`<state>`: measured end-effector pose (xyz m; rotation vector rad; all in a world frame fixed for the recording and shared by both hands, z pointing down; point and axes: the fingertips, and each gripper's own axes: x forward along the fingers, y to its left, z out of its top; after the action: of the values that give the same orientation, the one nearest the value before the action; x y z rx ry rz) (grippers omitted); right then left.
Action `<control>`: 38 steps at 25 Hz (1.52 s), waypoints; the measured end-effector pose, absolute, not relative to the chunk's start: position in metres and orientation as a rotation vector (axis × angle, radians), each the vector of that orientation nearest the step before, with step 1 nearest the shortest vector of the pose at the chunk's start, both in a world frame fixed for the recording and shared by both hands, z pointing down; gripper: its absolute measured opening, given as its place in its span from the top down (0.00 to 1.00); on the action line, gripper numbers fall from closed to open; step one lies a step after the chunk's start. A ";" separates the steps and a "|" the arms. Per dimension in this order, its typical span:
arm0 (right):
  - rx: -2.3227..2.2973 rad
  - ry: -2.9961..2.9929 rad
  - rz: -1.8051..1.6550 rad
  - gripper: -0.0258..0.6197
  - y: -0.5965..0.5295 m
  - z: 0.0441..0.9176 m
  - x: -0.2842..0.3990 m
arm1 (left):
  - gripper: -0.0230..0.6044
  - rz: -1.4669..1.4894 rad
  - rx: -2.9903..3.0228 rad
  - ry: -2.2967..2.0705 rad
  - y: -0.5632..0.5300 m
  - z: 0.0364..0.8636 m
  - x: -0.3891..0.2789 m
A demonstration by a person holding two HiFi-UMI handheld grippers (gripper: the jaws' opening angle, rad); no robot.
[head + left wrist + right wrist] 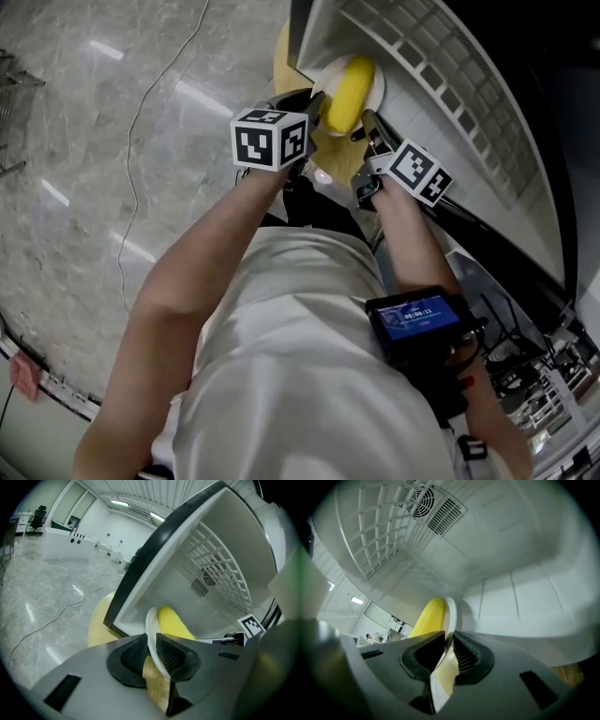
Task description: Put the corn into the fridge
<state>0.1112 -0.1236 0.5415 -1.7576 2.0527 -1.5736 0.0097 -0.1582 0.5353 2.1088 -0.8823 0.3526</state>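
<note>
Currently carrying one yellow corn (349, 94), lying lengthwise on one white plate (378, 82), right at the mouth of one open fridge (520, 573). Pinching that plate by its rim from two sides: clamping one edge with the left gripper (152, 654) and the opposite edge with the right gripper (449, 649), both pairs of jaws pressing on the rim. Hovering over one round wooden table (99, 620), facing one white wire shelf (220, 573) and one round vent (419, 501) inside.

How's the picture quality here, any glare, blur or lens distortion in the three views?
Head view: light streaks glare on the floor; the right edge goes dark. Left gripper view: fisheye curves the fridge frame, corners black. Right gripper view: the corn is sharp; a green blur smears the left edge.
</note>
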 end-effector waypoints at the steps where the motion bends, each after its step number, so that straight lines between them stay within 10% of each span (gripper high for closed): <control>1: -1.761 2.049 -1.570 0.88 -0.125 0.543 0.112 | 0.87 0.359 2.113 -0.887 -0.161 0.536 0.011; 38: -2.062 1.972 -1.463 0.88 -0.153 0.547 0.183 | 0.87 0.645 2.262 -0.954 -0.204 0.545 0.093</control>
<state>0.1827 -0.1534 0.5472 -2.0619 1.9716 -1.4630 0.0931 -0.2037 0.5452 2.2618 -0.9544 0.6446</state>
